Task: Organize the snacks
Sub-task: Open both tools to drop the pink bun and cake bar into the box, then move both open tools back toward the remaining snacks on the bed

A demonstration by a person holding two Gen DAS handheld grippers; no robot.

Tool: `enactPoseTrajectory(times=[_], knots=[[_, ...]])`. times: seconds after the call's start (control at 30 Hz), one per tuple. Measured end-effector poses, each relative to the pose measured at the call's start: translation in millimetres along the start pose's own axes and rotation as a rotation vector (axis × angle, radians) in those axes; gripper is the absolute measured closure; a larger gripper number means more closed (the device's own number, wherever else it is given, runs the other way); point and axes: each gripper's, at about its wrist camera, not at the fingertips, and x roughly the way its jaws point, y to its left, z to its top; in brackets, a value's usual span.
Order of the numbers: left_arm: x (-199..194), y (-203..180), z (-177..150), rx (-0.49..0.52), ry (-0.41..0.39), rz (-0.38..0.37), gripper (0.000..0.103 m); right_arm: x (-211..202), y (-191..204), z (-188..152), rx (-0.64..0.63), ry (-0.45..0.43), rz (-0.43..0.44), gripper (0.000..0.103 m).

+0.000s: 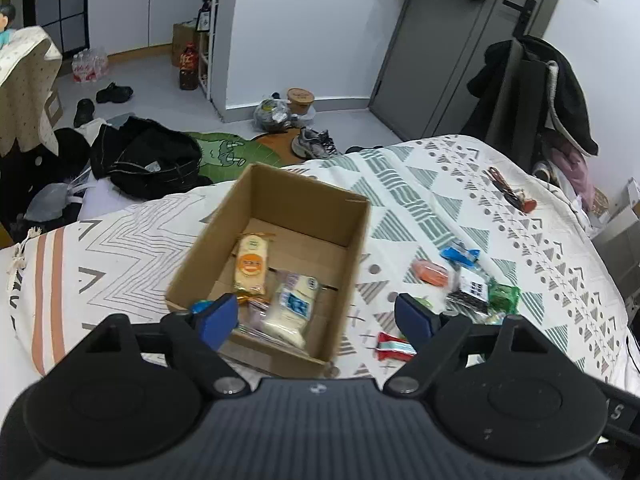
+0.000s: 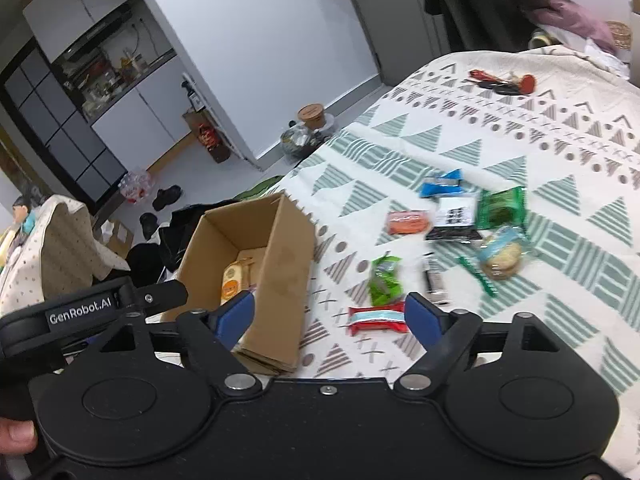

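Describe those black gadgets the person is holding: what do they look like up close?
Each is a chunky black plastic body with two round discs, silver pivot screws and black arms ending in blue padded fingers. The left tongs have a ribbed top; white "GenRobot.AI" lettering shows on their side in the right wrist view. The right tongs look much alike. No cables or sleeves show.

An open brown cardboard box (image 1: 280, 248) sits on the patterned bedspread (image 1: 420, 184), wrapped snack packets (image 1: 468, 280) scattered to its right, two more packets (image 1: 276, 284) inside.
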Motion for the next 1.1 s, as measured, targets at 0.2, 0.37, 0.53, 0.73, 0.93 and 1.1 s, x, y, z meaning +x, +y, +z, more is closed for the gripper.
enactPoseTrajectory(times=[0.2,0.37,0.53,0.73,0.93,1.1], knots=[[-7.8,-26.9,-12.9,0.038,-0.005,-0.011,0.014,-22.4,-19.7,1.8,0.012,-0.041,-0.019,0.008],[-13.6,-44.2,-21.2,0.056,-0.023,-0.032,0.013,-39.9,-38.6,4.8,0.032,-0.088,-0.059,0.0],[-13.3,-57.2,-28.0,0.048,-0.028,-0.032,0.012,-51.9,-58.6,7.6,0.057,-0.12,-0.083,0.0],[-7.4,-71.9,-36.3,0.073,-0.024,-0.04,0.012,-58.0,-82.6,6.6,0.106,-0.131,-0.128,0.0],[7.5,-80.9,-42.5,0.065,-0.008,-0.078,0.012,-51.4,-96.7,3.4,0.127,-0.113,-0.135,0.0],[23.1,-88.0,-45.0,0.08,0.018,-0.074,0.012,-46.7,-106.9,3.7,0.172,-0.1,-0.121,0.0]])
